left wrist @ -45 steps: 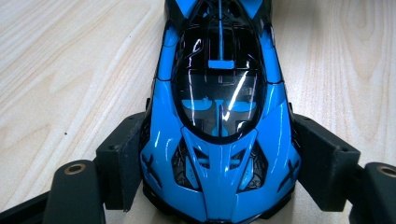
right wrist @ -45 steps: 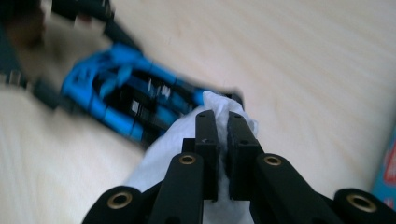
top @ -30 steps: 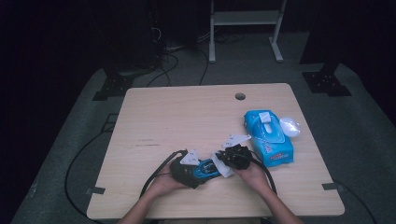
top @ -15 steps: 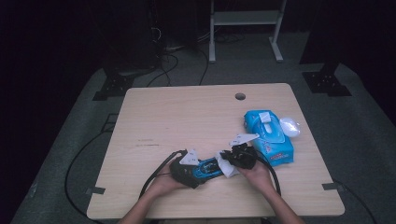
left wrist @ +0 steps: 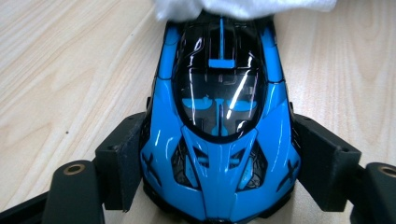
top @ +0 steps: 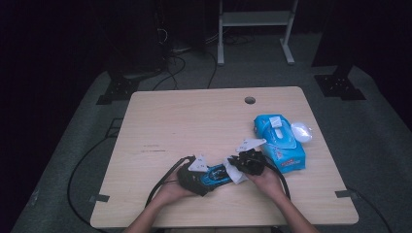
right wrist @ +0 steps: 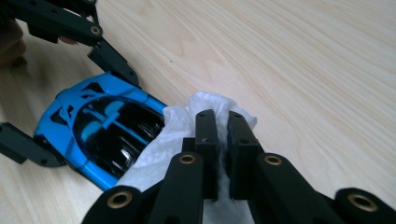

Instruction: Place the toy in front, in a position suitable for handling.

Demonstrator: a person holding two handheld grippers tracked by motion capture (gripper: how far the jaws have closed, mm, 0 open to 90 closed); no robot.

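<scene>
A blue and black toy car lies on the wooden table, near its front edge. My left gripper is shut on it, one pad against each side of its body. My right gripper is shut on a white wipe, which rests crumpled over one end of the car. In the high view the two grippers meet tip to tip, the left gripper at the left, the right gripper at the right, with the wipe between them.
A blue pack of wipes lies to the right of my right hand, its flap lifted. A white roundish object sits beside it near the right edge. A cable hole marks the far side. Cables trail off the front edge.
My right gripper with the wipe has shifted slightly to the right and back over the car's end. The left gripper and the car have stayed in place.
</scene>
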